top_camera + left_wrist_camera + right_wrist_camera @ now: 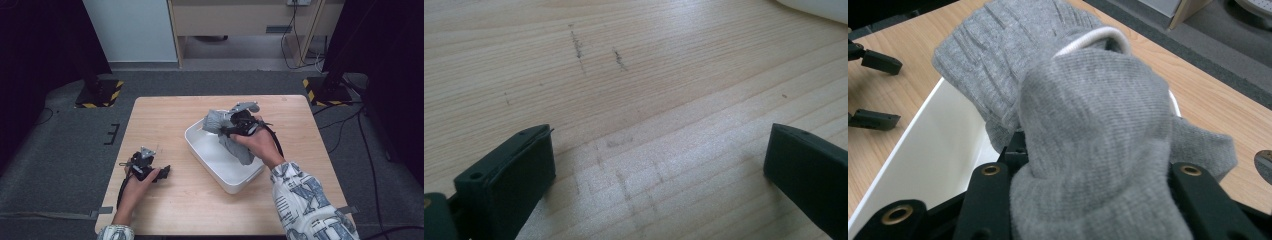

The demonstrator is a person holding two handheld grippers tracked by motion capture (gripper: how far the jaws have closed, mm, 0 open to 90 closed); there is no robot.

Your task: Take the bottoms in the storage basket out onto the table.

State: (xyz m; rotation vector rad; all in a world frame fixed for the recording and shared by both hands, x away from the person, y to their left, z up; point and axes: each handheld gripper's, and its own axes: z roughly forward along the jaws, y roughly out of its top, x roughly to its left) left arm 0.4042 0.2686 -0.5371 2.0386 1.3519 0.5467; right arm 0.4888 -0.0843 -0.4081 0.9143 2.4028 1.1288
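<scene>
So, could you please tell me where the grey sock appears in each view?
High view: the sock is right of centre, held by the right gripper over the white tub.
Left gripper view: bare table between the open jaws; a white tub corner sits top right.
Right gripper view: the sock covers the centre, between the jaws.
Shared landmark: the tub.

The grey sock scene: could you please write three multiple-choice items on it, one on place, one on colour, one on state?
1. Where does the grey sock hang?
A. over the white tub
B. on the floor
C. beside the left hand-held gripper

2. What colour is the tub?
A. blue
B. white
C. black

3. How do the left hand-held gripper's jaws stand?
A. shut on the sock
B. shut on nothing
C. open, over the bare table

Answers: 1 A, the right hand-held gripper holds it above the tub; 2 B, its walls show white; 3 C, the left gripper view shows wood between them.
</scene>
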